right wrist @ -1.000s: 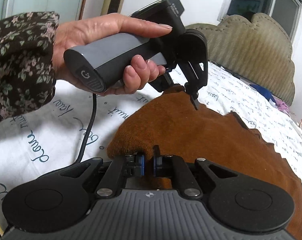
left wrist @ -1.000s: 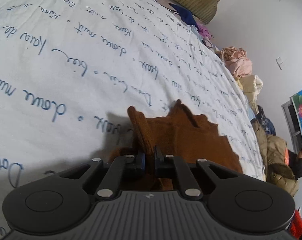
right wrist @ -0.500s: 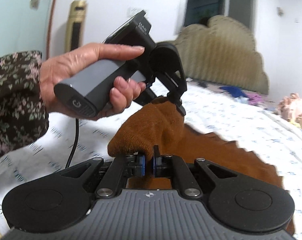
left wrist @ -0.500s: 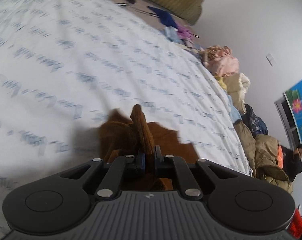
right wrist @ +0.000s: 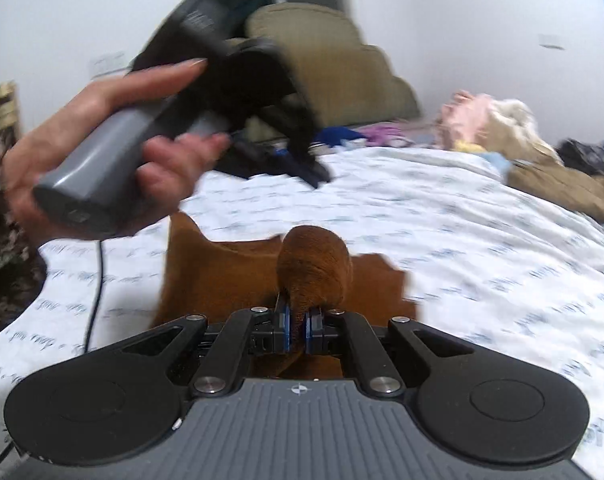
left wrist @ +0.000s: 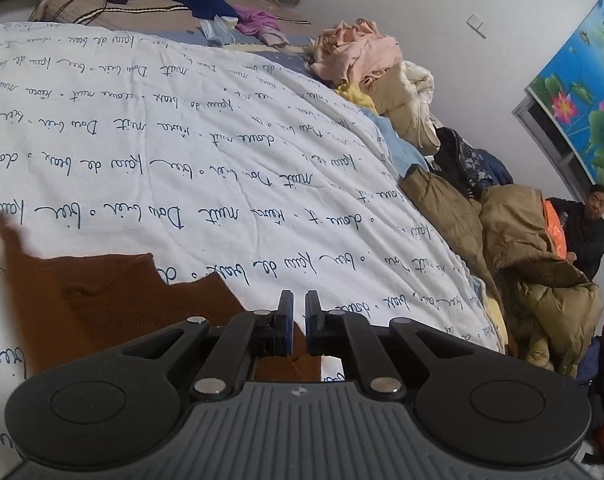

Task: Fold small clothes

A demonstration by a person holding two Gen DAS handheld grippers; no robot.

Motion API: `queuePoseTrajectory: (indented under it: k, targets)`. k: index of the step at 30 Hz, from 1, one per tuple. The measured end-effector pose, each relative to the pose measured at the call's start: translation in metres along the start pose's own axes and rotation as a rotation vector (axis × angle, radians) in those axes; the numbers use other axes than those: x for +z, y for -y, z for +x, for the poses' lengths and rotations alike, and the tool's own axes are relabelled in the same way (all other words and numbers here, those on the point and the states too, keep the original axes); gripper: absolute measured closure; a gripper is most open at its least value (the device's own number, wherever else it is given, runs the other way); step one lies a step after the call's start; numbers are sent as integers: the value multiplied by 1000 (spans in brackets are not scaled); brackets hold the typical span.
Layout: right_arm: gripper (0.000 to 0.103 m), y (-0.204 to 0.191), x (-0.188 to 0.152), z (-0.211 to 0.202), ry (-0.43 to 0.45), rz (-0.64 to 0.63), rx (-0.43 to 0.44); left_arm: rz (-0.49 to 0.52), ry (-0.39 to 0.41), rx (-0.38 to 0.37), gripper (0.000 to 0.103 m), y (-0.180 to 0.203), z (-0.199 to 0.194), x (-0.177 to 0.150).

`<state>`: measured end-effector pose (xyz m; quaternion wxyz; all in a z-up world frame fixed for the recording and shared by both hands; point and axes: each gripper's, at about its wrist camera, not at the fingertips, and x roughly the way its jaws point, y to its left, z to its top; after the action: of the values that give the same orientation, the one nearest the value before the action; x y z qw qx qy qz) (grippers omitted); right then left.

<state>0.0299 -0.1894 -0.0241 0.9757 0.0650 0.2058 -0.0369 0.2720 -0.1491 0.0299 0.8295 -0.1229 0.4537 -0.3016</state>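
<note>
a white quilt [left wrist: 181,128] printed with dark handwriting covers the bed. beyond its far edge lies a brown striped pillow [left wrist: 141,16] with a blue cloth [left wrist: 199,2] and a purple cloth [left wrist: 257,24] on it, under an olive padded headboard [right wrist: 326,64]. along the bed's side runs a heap of clothes: a pink bundle [left wrist: 358,52], a cream jacket [left wrist: 410,96], tan padded coats [left wrist: 514,240]. a man in dark clothes [left wrist: 590,228] sits past the heap, under a lotus picture [left wrist: 582,92] on the white wall.
</note>
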Motion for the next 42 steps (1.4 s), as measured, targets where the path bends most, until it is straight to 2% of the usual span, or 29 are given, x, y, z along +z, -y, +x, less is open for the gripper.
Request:
queuePoseTrajectory:
  k: [3, 4, 6, 8, 9, 10, 11, 12, 13, 16, 18, 20, 22, 24, 25, 27, 29, 32, 33, 36, 37, 39, 40, 42]
  targets:
    - [94, 22, -3, -11, 28, -3, 4, -15, 6, 14, 97, -11, -6, 0]
    - [94, 27, -5, -5, -14, -17, 11, -6, 8, 30, 97, -15, -9, -2]
    - [93, 41, -15, 16, -147, 36, 39, -17, -3, 79, 97, -26, -11, -9]
    - [87, 53, -21, 25, -259, 92, 115, -14, -17, 118, 97, -36, -13, -21]
    - [81, 60, -21, 24, -267, 126, 139, -3, -24, 143, 97, -40, -15, -28]
    - [66, 68, -19, 21, -270, 139, 155, 11, -30, 155, 97, -44, -18, -36]
    - [56, 76, -14, 16, -266, 158, 159, 24, -21, 152, 97, -46, -23, -43]
    - [42, 87, -9, 8, -236, 195, 142, 33, -4, 147, 97, -48, -29, -51]
    - [39, 96, -2, 2, -207, 211, 128, 44, 9, 142, 97, -49, -36, -59]
    - [40, 112, 26, 1, -167, 226, 171, 66, 92, 107, 97, -46, -58, -78]
    - [42, 111, 49, 16, -166, 201, 241, 76, 145, 112, 97, -42, -69, -89]
    - [50, 105, 66, 39, -199, 190, 295, 80, 187, 108, 97, -37, -76, -99]
    - [57, 99, 80, 83, -287, 187, 380, 70, 190, 153, 97, -34, -75, -106]
    - [59, 88, 85, 125, -413, 233, 462, 54, 213, 174, 96, -37, -73, -113]
    - [62, 84, 84, 143, -455, 241, 479, 46, 210, 189, 96, -40, -71, -114]
    - [62, 68, 81, 170, -515, 211, 464, 24, 196, 191, 96, -47, -66, -117]
    - [62, 61, 80, 183, -537, 181, 437, 9, 171, 176, 96, -55, -57, -119]
    - [62, 51, 77, 204, -607, 132, 478, -15, 138, 188, 97, -67, -41, -122]
    - [62, 49, 75, 205, -620, 105, 481, -20, 141, 180, 97, -69, -39, -124]
    - [62, 35, 73, 208, -598, -66, 413, -44, 131, 172, 97, -75, -37, -124]
    - [61, 36, 74, 210, -603, -60, 436, -73, 126, 164, 96, -77, -41, -123]
    - [57, 41, 71, 221, -666, 21, 509, -95, 151, 148, 96, -76, -54, -122]
    - [56, 41, 68, 225, -698, 22, 527, -72, 181, 168, 96, -71, -60, -121]
    - [58, 36, 63, 230, -704, -9, 528, -18, 223, 264, 94, -65, -66, -116]
